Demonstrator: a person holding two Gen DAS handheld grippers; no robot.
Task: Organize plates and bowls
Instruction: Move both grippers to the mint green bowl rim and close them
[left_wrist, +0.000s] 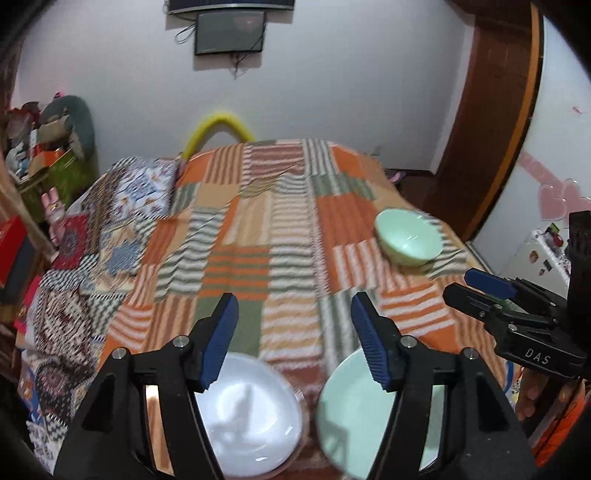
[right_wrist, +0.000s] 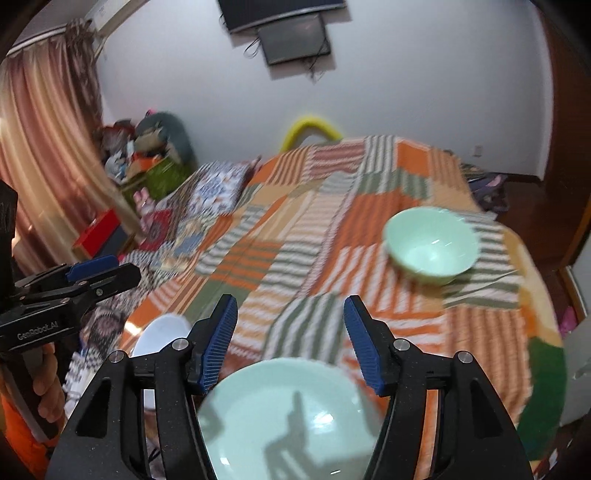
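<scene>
Left wrist view: left gripper (left_wrist: 293, 314) released, nothing between jaws. Items on bed (left_wrist: 280, 236): one white plate (left_wrist: 255, 417) just below left finger, one green plate (left_wrist: 343, 406) below right finger, one green bowl (left_wrist: 408, 238) well ahead, to right. Both plates partly hidden by fingers, blurred. Right gripper (left_wrist: 469, 288) at right edge.

Right wrist view: right gripper (right_wrist: 290, 315) released, empty. Green plate (right_wrist: 291, 417) directly below jaws, cut off at bottom edge; white plate (right_wrist: 162, 332) to left, mostly hidden; green bowl (right_wrist: 430, 245) ahead, to right.
</scene>
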